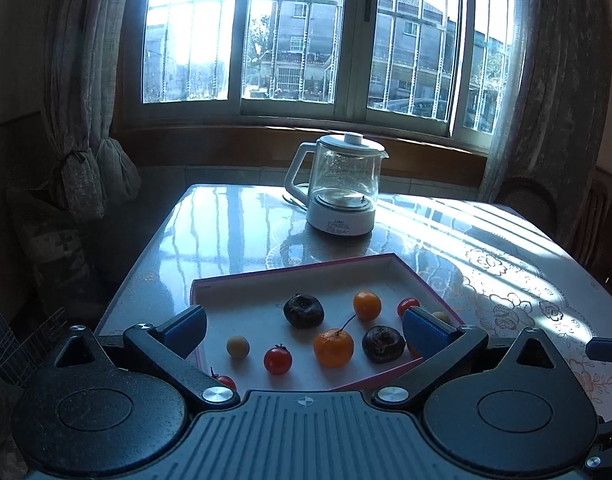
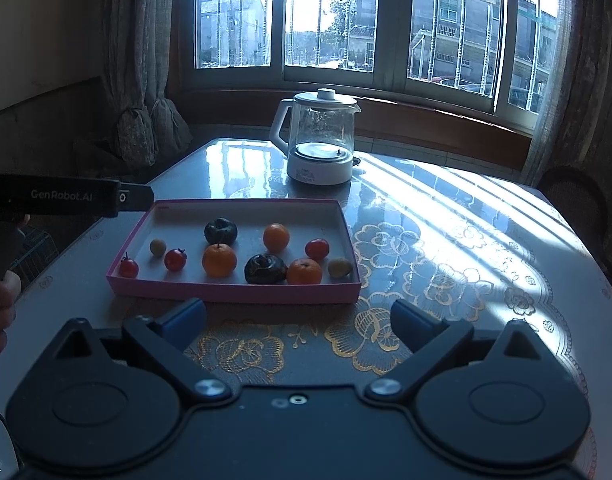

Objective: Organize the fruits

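Note:
A shallow pink-edged tray (image 2: 233, 291) (image 1: 265, 273) on the table holds several small fruits: three oranges (image 2: 219, 260) (image 1: 333, 347), two dark purple fruits (image 2: 265, 269) (image 1: 303, 311), three red cherry tomatoes (image 2: 175, 260) (image 1: 277, 360) and two pale round fruits (image 2: 340, 267) (image 1: 237, 347). My left gripper (image 1: 306, 330) is open and empty, hovering over the tray's near side with its fingers either side of the fruits. My right gripper (image 2: 299, 322) is open and empty above the tablecloth, just in front of the tray.
A glass electric kettle (image 2: 320, 140) (image 1: 340, 186) on a white base stands behind the tray near the window. The table (image 2: 486, 240) has a glossy floral cover. The left gripper's body (image 2: 65, 198) shows at the left edge of the right wrist view. A chair back (image 2: 574, 200) stands at the right.

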### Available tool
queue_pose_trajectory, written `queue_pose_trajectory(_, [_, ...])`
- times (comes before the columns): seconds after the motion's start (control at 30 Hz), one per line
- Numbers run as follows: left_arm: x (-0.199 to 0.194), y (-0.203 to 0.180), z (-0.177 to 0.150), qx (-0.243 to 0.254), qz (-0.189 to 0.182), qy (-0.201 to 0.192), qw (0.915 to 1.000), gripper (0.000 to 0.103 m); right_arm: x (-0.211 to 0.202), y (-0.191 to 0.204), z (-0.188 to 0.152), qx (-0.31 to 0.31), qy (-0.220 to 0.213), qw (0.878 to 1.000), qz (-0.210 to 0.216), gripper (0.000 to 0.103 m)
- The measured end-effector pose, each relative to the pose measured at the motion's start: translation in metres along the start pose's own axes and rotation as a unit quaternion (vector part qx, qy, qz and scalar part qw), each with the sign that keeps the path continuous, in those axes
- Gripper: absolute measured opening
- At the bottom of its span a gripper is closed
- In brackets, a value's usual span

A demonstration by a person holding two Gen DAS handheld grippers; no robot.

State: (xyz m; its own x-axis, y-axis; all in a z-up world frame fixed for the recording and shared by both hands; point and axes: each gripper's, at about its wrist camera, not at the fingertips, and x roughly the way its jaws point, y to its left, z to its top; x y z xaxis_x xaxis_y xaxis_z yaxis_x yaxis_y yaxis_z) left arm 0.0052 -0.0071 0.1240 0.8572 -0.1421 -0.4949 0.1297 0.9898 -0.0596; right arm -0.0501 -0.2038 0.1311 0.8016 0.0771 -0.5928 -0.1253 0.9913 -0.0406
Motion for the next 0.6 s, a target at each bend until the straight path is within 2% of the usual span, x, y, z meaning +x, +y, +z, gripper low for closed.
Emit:
queue_pose_trajectory(0.2, [0.007,0.01,-0.001,-0.045,-0.02,0.024,0.9985,0.103,0.0,0.001,-0.001,-0.003,0.002,1.0,0.001,0.1])
queue_pose_trajectory(0.6, [0.004,-0.002,-0.006,0.002,0.002,0.015,0.9999,0.103,0.002,0.002,-0.004,-0.004,0.006,1.0,-0.001,0.1])
